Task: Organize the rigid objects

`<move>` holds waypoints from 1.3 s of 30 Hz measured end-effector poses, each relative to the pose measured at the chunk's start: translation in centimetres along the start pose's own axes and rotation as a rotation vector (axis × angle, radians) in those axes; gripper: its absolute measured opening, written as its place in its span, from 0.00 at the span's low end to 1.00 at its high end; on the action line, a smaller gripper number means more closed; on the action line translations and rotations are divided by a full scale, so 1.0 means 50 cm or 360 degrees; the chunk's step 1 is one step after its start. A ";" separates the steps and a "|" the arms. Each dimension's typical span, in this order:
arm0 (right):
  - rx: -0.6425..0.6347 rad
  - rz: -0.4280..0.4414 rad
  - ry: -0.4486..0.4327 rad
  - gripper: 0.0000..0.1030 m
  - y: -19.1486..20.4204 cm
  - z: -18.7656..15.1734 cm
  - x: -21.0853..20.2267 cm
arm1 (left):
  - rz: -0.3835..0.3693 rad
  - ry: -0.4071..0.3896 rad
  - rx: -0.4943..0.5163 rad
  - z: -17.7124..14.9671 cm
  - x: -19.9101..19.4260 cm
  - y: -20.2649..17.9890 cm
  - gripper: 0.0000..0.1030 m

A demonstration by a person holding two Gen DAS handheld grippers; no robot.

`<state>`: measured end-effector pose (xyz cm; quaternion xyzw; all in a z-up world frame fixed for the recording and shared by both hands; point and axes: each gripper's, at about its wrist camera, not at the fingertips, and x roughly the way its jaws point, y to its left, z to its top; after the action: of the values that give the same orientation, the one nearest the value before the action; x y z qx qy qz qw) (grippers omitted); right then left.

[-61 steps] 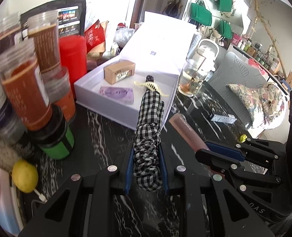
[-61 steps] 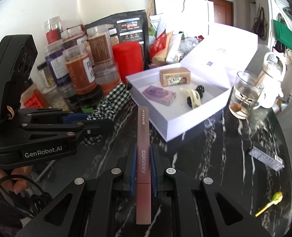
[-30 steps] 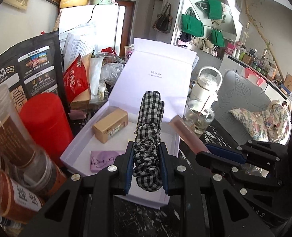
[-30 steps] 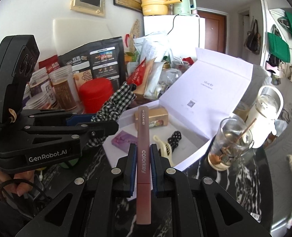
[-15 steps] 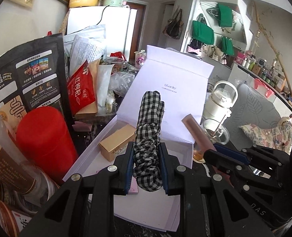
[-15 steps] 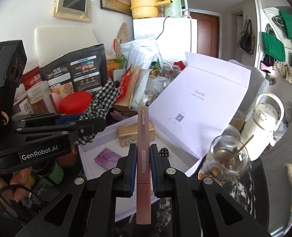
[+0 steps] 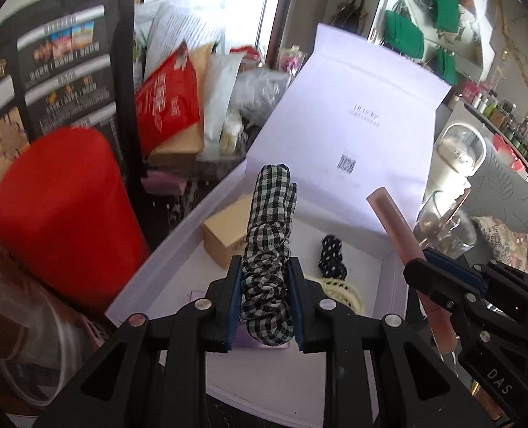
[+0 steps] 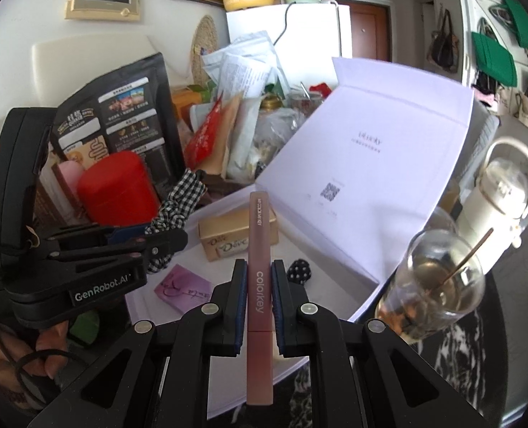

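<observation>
At 9 o'clock in the left wrist view a red canister (image 7: 64, 221) is seen, just beside the left wall of the open white box (image 7: 178, 249). The left gripper (image 7: 264, 299) is held above the box, and its jaws are clenched on a black-and-white checked scrunchie (image 7: 269, 249), which stands up between the fingers. Inside the box, a small tan carton (image 7: 224, 232) is found at 12 o'clock from the gripper, partly hidden behind the scrunchie. A dotted black scrunchie (image 7: 330, 256) and a pale yellow clip (image 7: 338, 290) are seen at 1 o'clock, on the box floor.

In the right wrist view the right gripper (image 8: 258, 303) is also held over the box. A pink cosmetic tube (image 8: 259, 267) marked "colorkey" is grasped between its jaws, pointing to 12 o'clock. A purple card (image 8: 180, 287) lies at 9 o'clock from it. At 3 o'clock a glass cup (image 8: 438, 285) stands just beside the box.
</observation>
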<state>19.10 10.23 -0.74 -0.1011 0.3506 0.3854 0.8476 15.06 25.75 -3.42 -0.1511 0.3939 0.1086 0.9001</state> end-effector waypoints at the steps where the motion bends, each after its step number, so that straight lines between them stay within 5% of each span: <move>1: 0.0012 -0.0001 0.0018 0.13 -0.002 -0.004 0.010 | 0.0008 0.0019 -0.0007 -0.003 0.009 0.003 0.23; 17: 0.0071 -0.0053 0.0142 0.13 -0.022 -0.049 0.098 | 0.0042 0.0244 0.0019 -0.026 0.101 0.000 0.23; 39: 0.0052 -0.0129 0.0165 0.13 -0.034 -0.065 0.124 | 0.0085 0.0327 0.0073 -0.035 0.139 -0.026 0.23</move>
<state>21.51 11.24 -7.45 -0.1212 0.3958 0.3392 0.8448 18.92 24.42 -9.48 -0.1302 0.4905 0.1075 0.8549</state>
